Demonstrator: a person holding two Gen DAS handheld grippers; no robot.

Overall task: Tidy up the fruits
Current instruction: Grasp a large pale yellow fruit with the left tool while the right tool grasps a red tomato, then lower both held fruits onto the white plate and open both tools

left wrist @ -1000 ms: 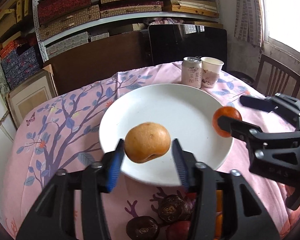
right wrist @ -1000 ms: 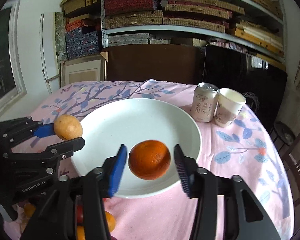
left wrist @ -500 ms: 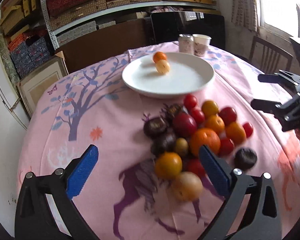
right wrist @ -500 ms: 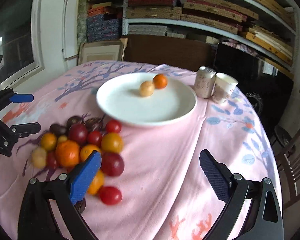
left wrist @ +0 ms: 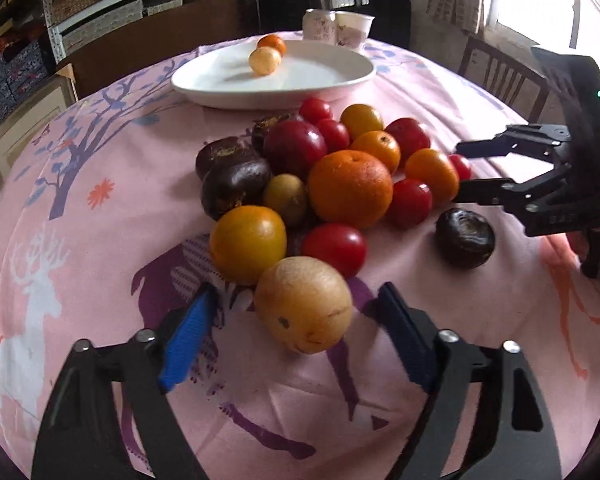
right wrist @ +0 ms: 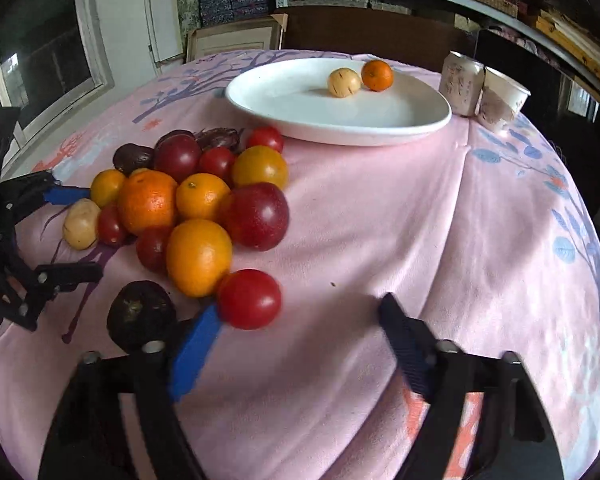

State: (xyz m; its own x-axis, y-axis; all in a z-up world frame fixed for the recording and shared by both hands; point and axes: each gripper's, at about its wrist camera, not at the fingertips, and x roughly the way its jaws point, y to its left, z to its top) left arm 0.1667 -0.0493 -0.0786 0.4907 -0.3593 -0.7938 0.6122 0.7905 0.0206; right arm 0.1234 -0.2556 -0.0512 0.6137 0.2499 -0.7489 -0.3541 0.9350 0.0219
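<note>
A heap of oranges, red tomatoes and dark fruits lies on the pink tablecloth around a big orange (left wrist: pixel 350 188). At its near edge sits a tan round fruit (left wrist: pixel 304 304). My left gripper (left wrist: pixel 296 292) straddles it with jaws closing, and both blue pads still stand off its sides. My right gripper (right wrist: pixel 300 306) is closing too. A red tomato (right wrist: pixel 248 298) lies between its fingers by the left pad, and the other pad is well clear. The white plate (left wrist: pixel 340 80) behind holds a tan fruit (left wrist: pixel 265 61) and a small orange (left wrist: pixel 272 43).
A drink can (left wrist: pixel 320 26) and a paper cup (left wrist: pixel 354 30) stand behind the plate. One dark fruit (left wrist: pixel 465 237) lies apart from the heap near the right gripper (left wrist: pixel 459 171). A wooden chair (left wrist: pixel 496 76) and shelves of boxes surround the round table.
Both grippers let go of the tan fruit and the small orange on the plate and drew back and down to the heap. They opened wide, then narrowed around new fruits.
</note>
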